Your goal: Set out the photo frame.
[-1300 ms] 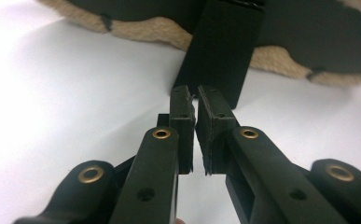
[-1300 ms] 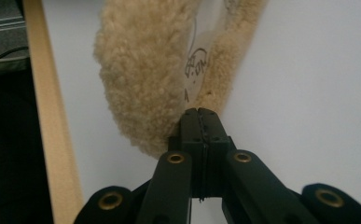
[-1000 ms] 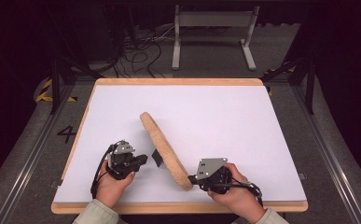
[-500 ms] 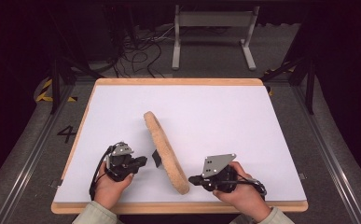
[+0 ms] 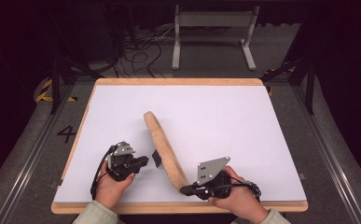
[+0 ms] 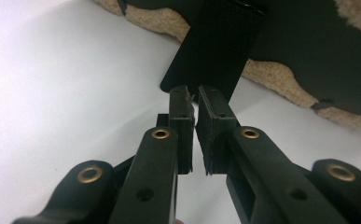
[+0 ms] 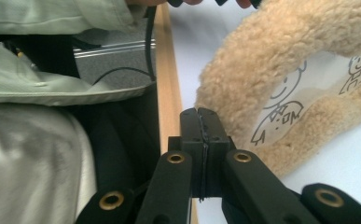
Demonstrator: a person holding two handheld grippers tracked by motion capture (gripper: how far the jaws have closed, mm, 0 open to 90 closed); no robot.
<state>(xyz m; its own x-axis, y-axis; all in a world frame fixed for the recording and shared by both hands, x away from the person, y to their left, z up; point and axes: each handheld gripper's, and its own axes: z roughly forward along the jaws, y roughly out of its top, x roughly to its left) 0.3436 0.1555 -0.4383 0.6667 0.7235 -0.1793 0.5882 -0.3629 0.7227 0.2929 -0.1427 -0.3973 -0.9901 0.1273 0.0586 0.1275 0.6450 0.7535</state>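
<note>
My bench [image 5: 225,116] is a white board with a wooden rim, and on it stands a tan fleece pad [image 5: 165,148], up on its edge, running from the middle of the board toward the near edge. In my right claw's view its inner face shows a pale lining printed with little cartoon figures [image 7: 281,109]. A black tab [image 6: 215,46] sticks out from the pad's left side, low against the board.

My right claw [image 5: 185,190] sits at the pad's near end, jaws pressed together; the fleece lies right beside the tips, but I cannot tell whether any is pinched between them. My left claw [image 5: 144,161] rests on the board just left of the pad, its jaws narrow with a thin gap, tips just short of the black tab.
</note>
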